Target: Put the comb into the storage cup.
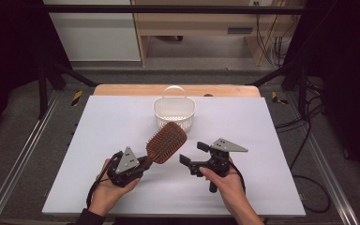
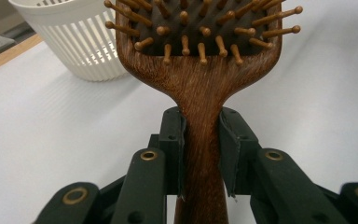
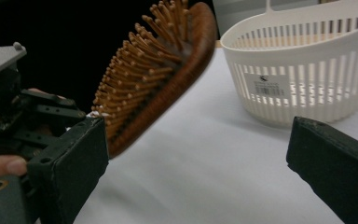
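- The white table (image 1: 122, 187) carries the scene, and both hands work over its near half.
- A white slotted basket (image 1: 174, 113) stands at the table's far middle, upright and with nothing inside that can be seen.
- The wooden paddle hairbrush (image 1: 166, 142) is lifted off the table, head tilted towards the basket, bristles facing up.
- The left gripper (image 2: 200, 154) clamps the brush by its handle, pads pressing both sides.
- The right gripper (image 1: 190, 157) hovers just beside the brush head, jaws spread wide, holding nothing.
- Judged from this, picking up is done; carrying the brush into the basket and letting go remain.
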### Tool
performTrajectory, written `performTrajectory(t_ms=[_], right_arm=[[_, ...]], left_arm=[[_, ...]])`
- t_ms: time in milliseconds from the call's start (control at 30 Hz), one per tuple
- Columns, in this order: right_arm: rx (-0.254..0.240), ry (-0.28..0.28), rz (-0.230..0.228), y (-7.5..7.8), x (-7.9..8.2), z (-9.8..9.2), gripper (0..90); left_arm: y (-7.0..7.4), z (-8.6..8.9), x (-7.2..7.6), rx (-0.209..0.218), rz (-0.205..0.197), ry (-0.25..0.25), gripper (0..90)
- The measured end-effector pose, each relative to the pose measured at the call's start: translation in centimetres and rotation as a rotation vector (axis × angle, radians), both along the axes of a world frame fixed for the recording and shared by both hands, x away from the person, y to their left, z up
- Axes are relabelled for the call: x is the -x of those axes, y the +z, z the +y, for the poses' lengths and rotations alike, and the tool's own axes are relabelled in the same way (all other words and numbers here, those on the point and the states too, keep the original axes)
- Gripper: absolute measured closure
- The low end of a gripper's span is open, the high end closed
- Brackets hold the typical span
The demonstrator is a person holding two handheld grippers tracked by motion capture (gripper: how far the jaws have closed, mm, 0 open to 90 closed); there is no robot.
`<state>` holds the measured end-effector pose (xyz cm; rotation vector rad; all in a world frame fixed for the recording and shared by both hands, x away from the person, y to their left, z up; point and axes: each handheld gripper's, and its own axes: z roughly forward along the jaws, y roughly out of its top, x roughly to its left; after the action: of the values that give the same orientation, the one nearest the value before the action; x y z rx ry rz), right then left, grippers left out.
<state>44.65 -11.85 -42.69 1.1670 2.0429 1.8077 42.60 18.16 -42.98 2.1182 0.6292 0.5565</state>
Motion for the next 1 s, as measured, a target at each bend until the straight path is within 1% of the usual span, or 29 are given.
performTrajectory(t_ms=[67,167,267,333,367,400,500,533,600,733,1000], right_arm=[[-0.016,0.011,0.013,0.4,-0.5,0.8,5.6],[-0.018,0.026,0.010,0.7,-1.0,1.7,5.4],[-0.025,0.034,-0.003,0.4,-0.8,2.5,5.5],[-0.015,0.045,0.003,0.2,-0.6,2.8,5.4],[-0.008,0.041,-0.004,0.1,-0.4,2.8,5.7],[-0.011,0.032,-0.006,0.1,-0.3,2.8,6.2],[-0.021,0.034,0.001,-0.1,-0.2,2.7,6.4],[-0.025,0.034,-0.004,0.0,-0.3,2.6,6.6],[-0.048,0.034,0.000,0.1,-0.3,2.5,7.2],[-0.065,0.028,-0.003,0.2,-0.3,2.3,7.6],[-0.071,0.027,-0.017,0.4,-0.1,2.2,8.3]], left_arm=[[0.0,-0.2,0.1,0.001,-0.004,-0.005,72.3],[0.0,-0.4,0.3,-0.002,-0.014,-0.008,72.3],[0.1,-0.3,0.4,-0.001,-0.021,-0.008,72.3],[0.2,-0.2,0.4,0.000,-0.025,-0.009,72.3],[0.2,-0.2,0.4,0.004,-0.025,-0.008,72.3],[0.2,-0.2,0.4,0.003,-0.026,-0.007,72.3],[0.2,-0.3,0.5,0.005,-0.028,-0.009,72.3],[0.2,-0.3,0.5,0.003,-0.030,-0.011,72.3],[0.1,-0.3,0.5,0.004,-0.032,-0.014,72.3],[0.1,-0.5,0.7,0.005,-0.037,-0.023,72.3],[0.1,-0.9,0.9,0.002,-0.042,-0.034,72.3]])
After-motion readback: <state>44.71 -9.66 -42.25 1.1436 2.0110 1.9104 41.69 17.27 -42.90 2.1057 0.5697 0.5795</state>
